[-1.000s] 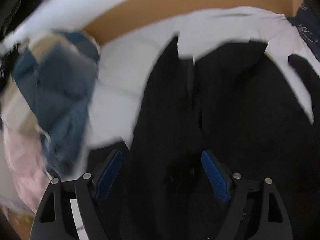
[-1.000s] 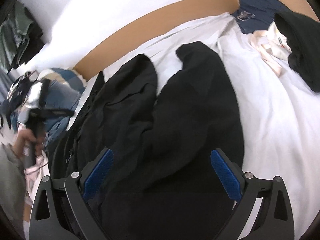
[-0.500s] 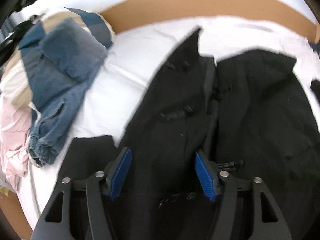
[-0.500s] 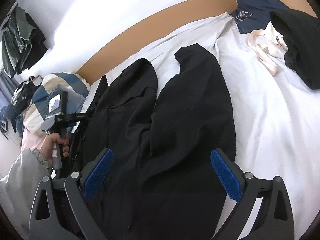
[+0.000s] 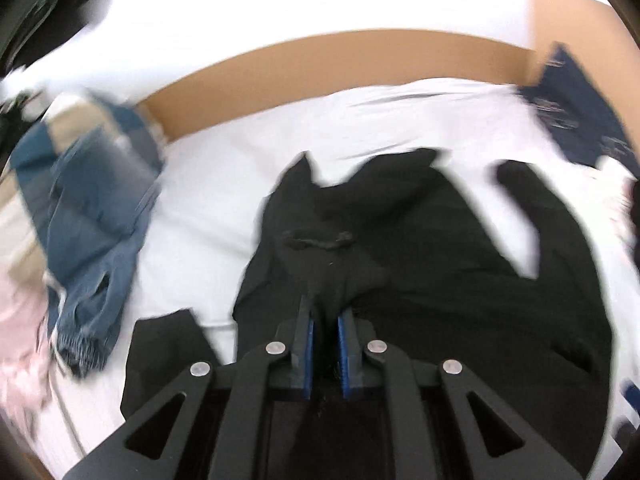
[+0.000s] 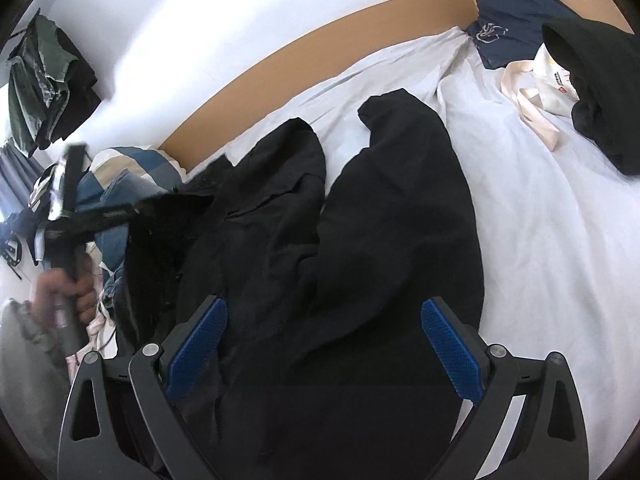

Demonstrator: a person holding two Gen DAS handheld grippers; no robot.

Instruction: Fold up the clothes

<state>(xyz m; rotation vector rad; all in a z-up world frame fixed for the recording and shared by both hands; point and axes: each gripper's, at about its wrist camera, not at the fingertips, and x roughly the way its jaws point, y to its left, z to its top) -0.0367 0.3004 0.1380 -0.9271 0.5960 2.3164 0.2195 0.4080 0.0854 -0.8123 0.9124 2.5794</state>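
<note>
Left hand-held gripper (image 5: 325, 334) pinches black garment (image 5: 420, 248) fold, lifted off bed (image 5: 224, 208).

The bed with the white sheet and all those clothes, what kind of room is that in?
Most likely a bedroom. The white sheet covers a mattress edged by a brown bed frame, a patterned pillow lies at the corner, and a black garment is spread out among other clothes for folding.

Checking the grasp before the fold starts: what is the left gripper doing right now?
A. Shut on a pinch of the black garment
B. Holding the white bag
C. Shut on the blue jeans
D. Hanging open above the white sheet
A: in the left wrist view the left gripper has its blue pads nearly together with a fold of the black garment pinched between them.
</note>
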